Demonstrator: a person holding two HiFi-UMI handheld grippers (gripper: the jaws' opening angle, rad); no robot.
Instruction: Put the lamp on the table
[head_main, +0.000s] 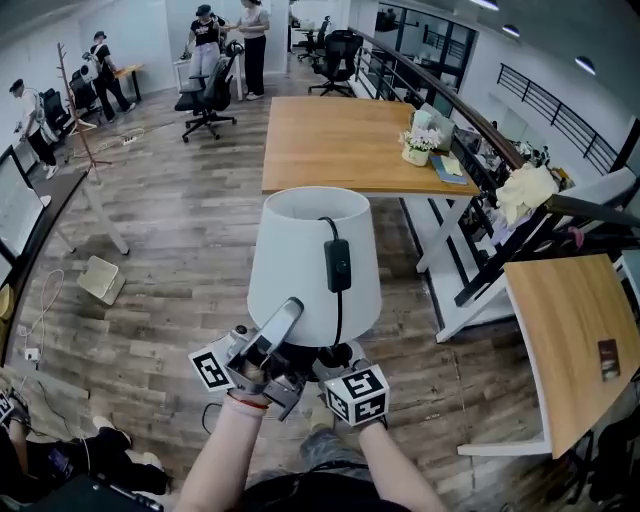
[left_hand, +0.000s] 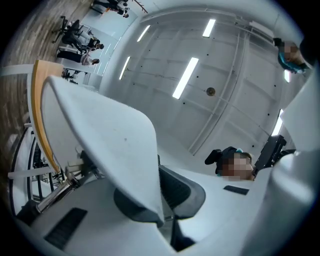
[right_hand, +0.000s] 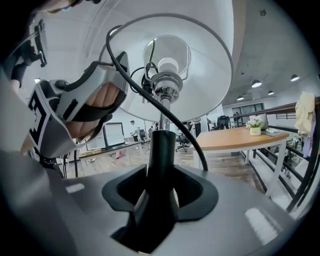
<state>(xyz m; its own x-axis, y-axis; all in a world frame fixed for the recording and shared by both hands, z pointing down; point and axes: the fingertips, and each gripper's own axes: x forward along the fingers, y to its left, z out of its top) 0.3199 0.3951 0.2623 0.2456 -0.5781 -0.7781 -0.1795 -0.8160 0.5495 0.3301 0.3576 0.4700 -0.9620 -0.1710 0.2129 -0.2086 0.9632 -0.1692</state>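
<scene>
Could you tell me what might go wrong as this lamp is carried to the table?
The left tool pinches only the thin edge of the shade, which could dent or slip out.
The cord hangs loose down the shade toward the right tool on the stem; it might snag.
The table holds flowers near its right edge, so the lamp should land clear of them.

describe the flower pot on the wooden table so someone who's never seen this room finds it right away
Look past the white lamp shade to the long wooden table straight ahead. Near its right edge stands a small white flower pot with pale blossoms. It is the only thing there with flowers; the books beside it lie flat.
</scene>
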